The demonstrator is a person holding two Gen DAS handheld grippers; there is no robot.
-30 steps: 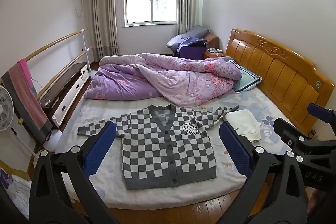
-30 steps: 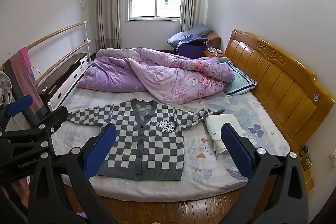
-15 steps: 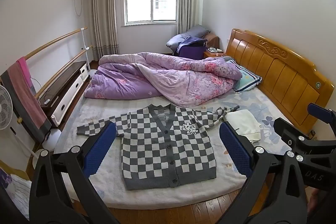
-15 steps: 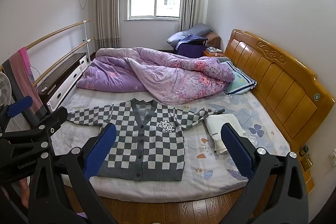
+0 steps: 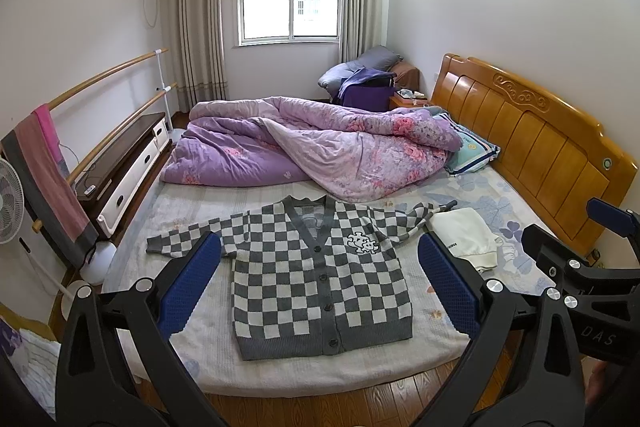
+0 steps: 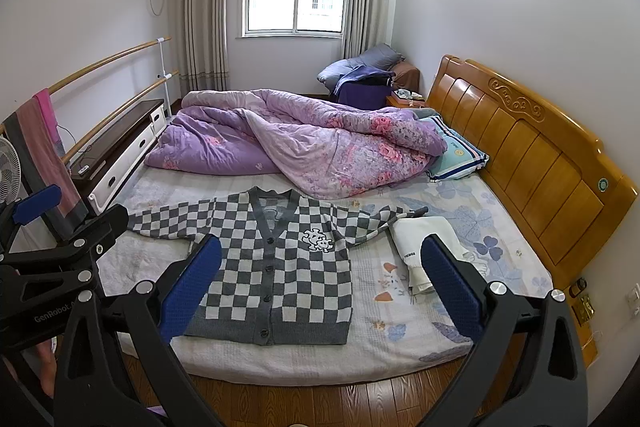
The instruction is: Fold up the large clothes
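Observation:
A grey-and-white checkered cardigan lies flat and buttoned on the near part of the bed, sleeves spread out; it also shows in the right wrist view. My left gripper is open and empty, held above the bed's near edge, well short of the cardigan. My right gripper is open and empty too, held at about the same height to the right. Each gripper shows at the edge of the other's view.
A folded white garment lies right of the cardigan. A crumpled purple duvet and a pillow fill the far half. The wooden headboard is right; a low cabinet, rails and a fan stand left. Wood floor lies below.
Both views have shifted only slightly; the cardigan lies as before and both grippers stay open.

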